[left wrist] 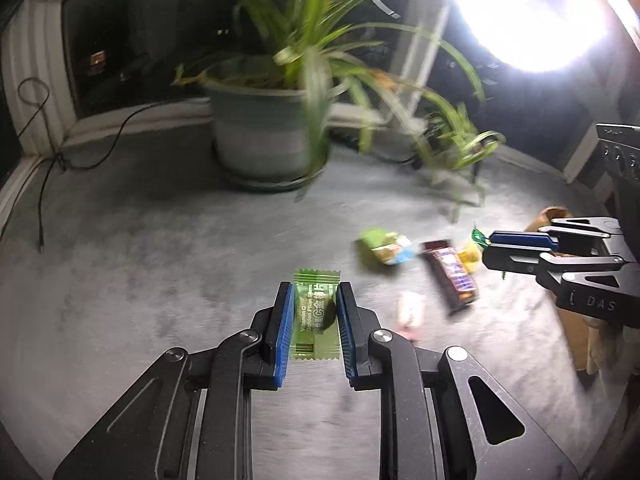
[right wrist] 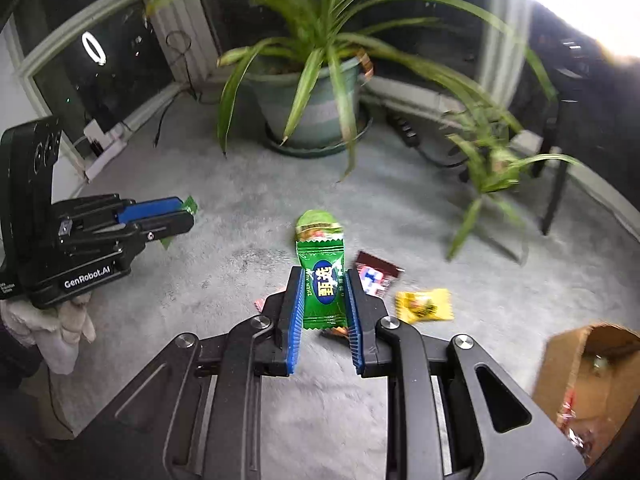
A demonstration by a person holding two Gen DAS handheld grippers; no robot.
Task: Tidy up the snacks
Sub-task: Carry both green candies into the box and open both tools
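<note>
A grey carpeted floor (left wrist: pixel 140 260) is seen in both wrist views, with a large potted plant (right wrist: pixel 316 92) standing near a dark window at the back. A brown cardboard box (right wrist: pixel 580 364) is seen at the lower right of the right wrist view, with some wrappers inside it.

The left gripper (left wrist: pixel 312 292) is closed onto a light green sachet (left wrist: pixel 316 312), which is pinched between the blue pads and held off the carpet; printed text can be read on it. In the right wrist view the same gripper (right wrist: pixel 188 216) is seen from the side, with the sachet's green edge (right wrist: pixel 191 205) poking out past its tips, and a pale glove (right wrist: pixel 60 328) is seen under its body.

The right gripper (right wrist: pixel 322 276) is closed onto a dark green candy (right wrist: pixel 323 292) with a blue oval label, the wrapper being clamped upright between the pads. In the left wrist view this gripper (left wrist: pixel 486 248) is seen side-on, the candy's edge (left wrist: pixel 478 236) showing at its tips.

On the carpet between the grippers and the plant, loose snacks are left lying: a brown chocolate bar (left wrist: pixel 452 272), a green and white packet (left wrist: pixel 384 246), a yellow candy (right wrist: pixel 424 306) just beside the bar, and a blurred pink sweet (left wrist: pixel 410 310).
</note>
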